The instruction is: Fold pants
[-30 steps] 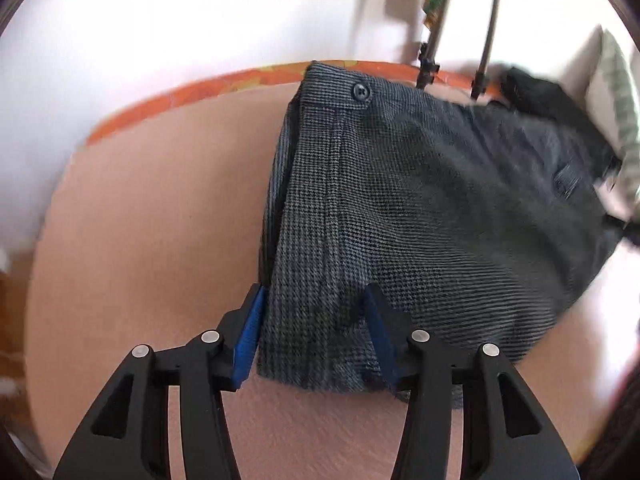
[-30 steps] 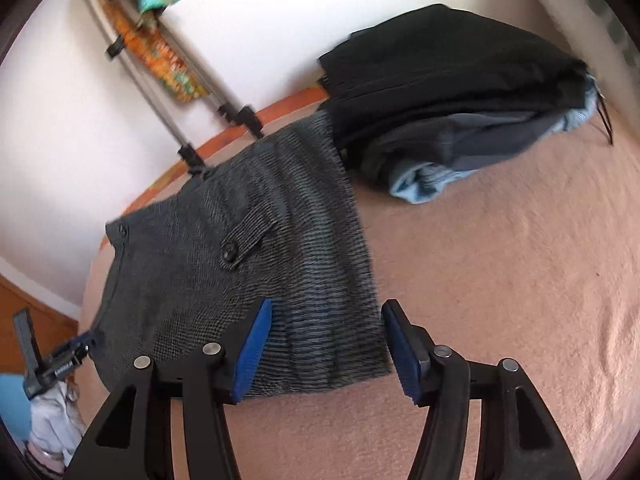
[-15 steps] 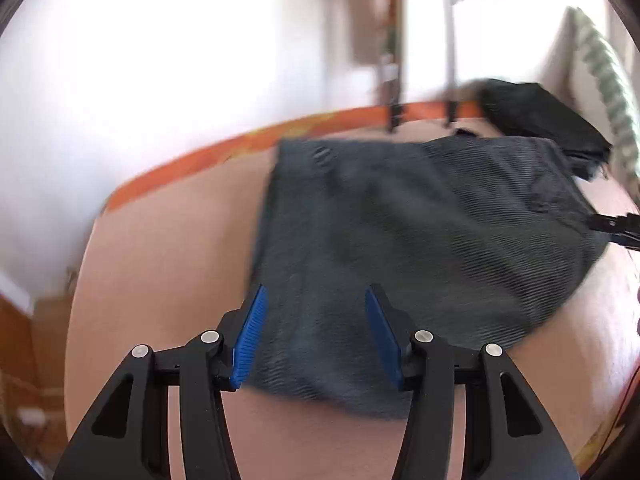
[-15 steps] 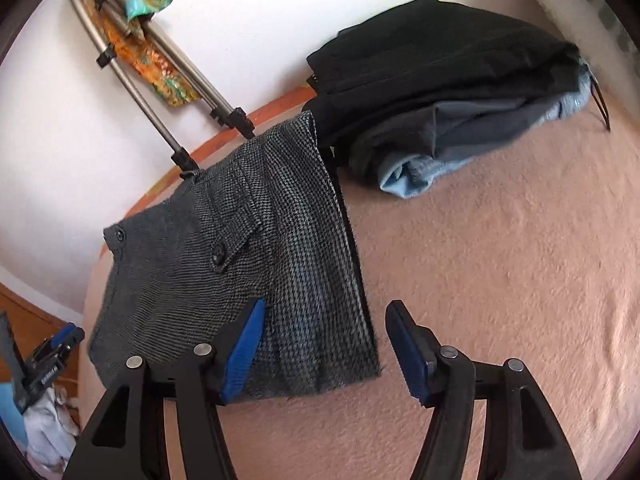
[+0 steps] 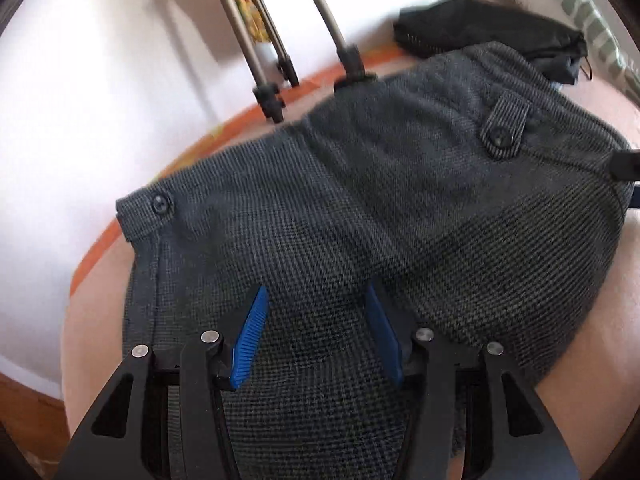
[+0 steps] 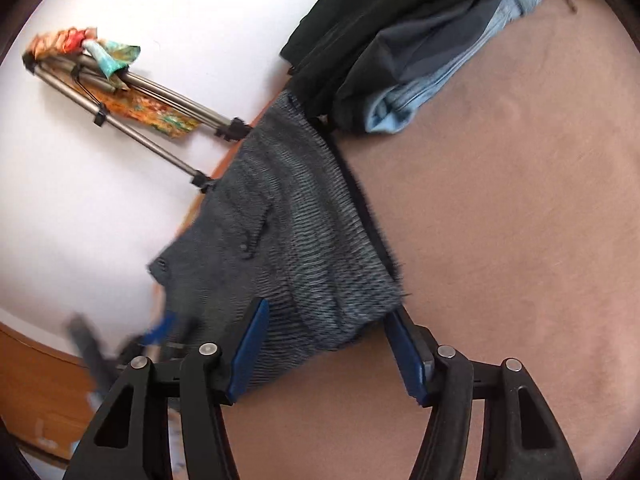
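Since half a second ago the left gripper (image 5: 316,332) has been brought forward over the folded grey pants (image 5: 360,220), its blue pads spread wide with cloth between them but not seen to be pinched; the pocket flap (image 5: 505,126) is now revealed. The right gripper (image 6: 332,348) has been lowered to the pants' (image 6: 296,232) near corner, jaws wide, nothing gripped. No writing can be read. The pants lie by the bed's (image 6: 500,200) wall edge, their long axis running toward the clothes pile (image 6: 400,40).

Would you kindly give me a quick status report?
Left gripper and right gripper open over folded grey houndstooth pants. Stack of dark and denim clothes touches their far edge.
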### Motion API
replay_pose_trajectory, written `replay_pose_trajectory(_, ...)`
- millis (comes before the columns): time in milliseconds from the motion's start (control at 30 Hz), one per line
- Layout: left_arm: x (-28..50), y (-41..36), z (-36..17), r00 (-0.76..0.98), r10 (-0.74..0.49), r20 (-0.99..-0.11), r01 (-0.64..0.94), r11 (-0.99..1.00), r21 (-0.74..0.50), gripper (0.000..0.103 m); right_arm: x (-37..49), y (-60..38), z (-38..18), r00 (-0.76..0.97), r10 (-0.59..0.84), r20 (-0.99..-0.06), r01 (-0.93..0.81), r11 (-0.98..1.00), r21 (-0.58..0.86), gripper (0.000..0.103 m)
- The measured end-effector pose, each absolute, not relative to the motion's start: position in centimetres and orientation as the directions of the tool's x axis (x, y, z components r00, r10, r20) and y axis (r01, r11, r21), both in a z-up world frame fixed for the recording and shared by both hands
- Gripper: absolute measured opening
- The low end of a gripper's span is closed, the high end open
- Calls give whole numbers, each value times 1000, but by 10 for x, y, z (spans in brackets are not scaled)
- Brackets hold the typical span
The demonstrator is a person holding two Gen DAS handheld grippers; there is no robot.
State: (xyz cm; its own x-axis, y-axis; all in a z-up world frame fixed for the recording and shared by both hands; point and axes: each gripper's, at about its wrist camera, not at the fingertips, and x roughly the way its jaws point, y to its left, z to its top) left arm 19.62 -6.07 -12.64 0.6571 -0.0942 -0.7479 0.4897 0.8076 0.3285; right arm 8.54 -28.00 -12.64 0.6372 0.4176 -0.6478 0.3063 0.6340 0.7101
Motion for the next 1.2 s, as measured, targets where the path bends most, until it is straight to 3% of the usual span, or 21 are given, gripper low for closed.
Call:
replay_pose_trajectory(67,195,-61,-124,662,-88,-744,495,798,345,52,90,-276,-127,659,400,-637,297,640,709,59)
replay_pose_trajectory(233,192,-59,-103,689,-129,-713,464,835,298,51,95,-276,-127,678,371,-635,313,636,706,39)
replay_pose_trajectory(433,179,-84,-106,679,-181,-712,520,803,292,51,94,-273,-113,698,341,-630,280,680,678,29)
replay_pose_trajectory(533,173,-94,-126,687,-138,-713,527,770,359,52,95,-269,-102,709,331,-623,246,711,659,27)
replay_pose_trajectory(667,165,-100,-128,750,-122,-650,504,741,443,52,97,-260,-91,714,304,-631,231,749,621,26)
replay_pose_trajectory(1000,142,-48,-96,727,-131,-674,448,834,323,52,101,-240,-55,723,267,-637,155,837,525,24)
replay_pose_trajectory(1200,157,-11,-123,660,-85,-746,428,859,281,53,105,-223,-33,743,228,-630,117,882,457,23)
